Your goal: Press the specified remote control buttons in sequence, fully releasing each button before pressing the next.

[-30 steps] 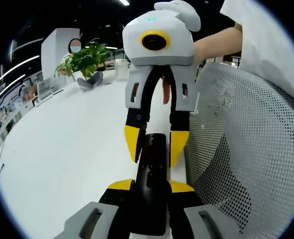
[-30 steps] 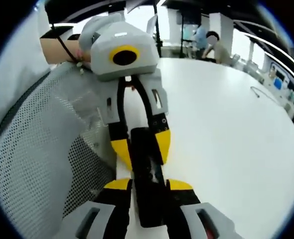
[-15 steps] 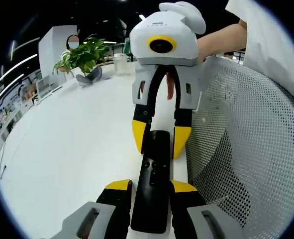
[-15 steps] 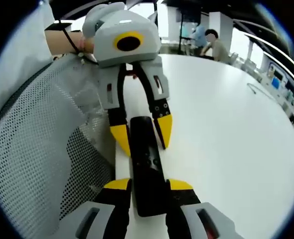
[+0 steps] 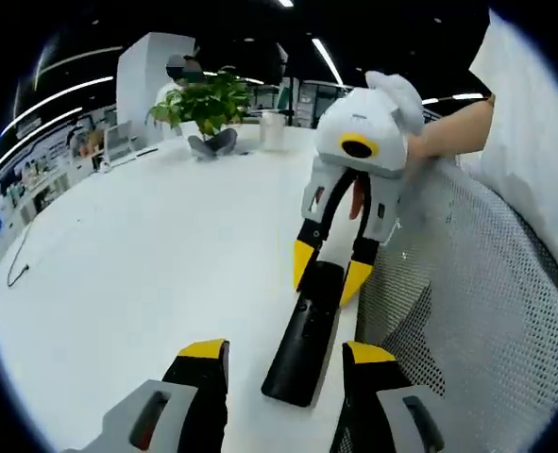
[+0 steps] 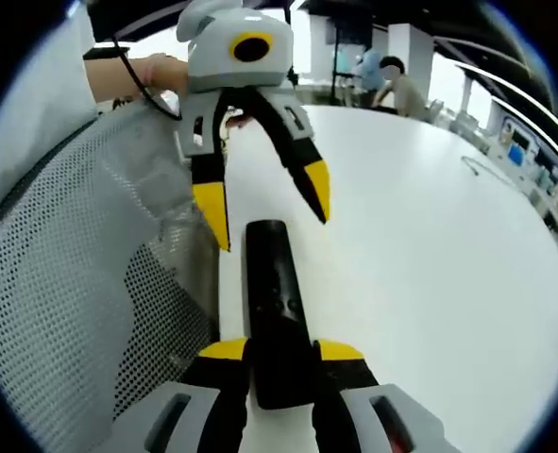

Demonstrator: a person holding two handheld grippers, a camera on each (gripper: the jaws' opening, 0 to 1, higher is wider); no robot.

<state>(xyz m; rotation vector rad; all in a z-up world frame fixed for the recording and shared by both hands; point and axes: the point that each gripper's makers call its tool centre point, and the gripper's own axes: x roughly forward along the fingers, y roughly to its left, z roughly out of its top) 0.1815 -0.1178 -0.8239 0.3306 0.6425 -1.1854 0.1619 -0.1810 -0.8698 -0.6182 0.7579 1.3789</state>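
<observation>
Evidently to steady it for pressing, the right gripper [image 6: 271, 360] clamps its jaws on one end of the remote [image 6: 271, 311] lying along the white bench [image 6: 420, 274], while the left gripper [image 5: 283, 363] stands with jaws spread wide, clear of the other end.

Remote [image 6: 271, 311] on table [image 6: 430, 264], apparently between the right hand-held gripper [image 6: 271, 351] jaws; chair [image 6: 80, 283] beside

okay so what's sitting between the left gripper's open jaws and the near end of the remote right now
Nothing: in the left gripper view, only bare white table separates the left gripper from the near end of the remote. The right gripper clamps its far end.
</observation>
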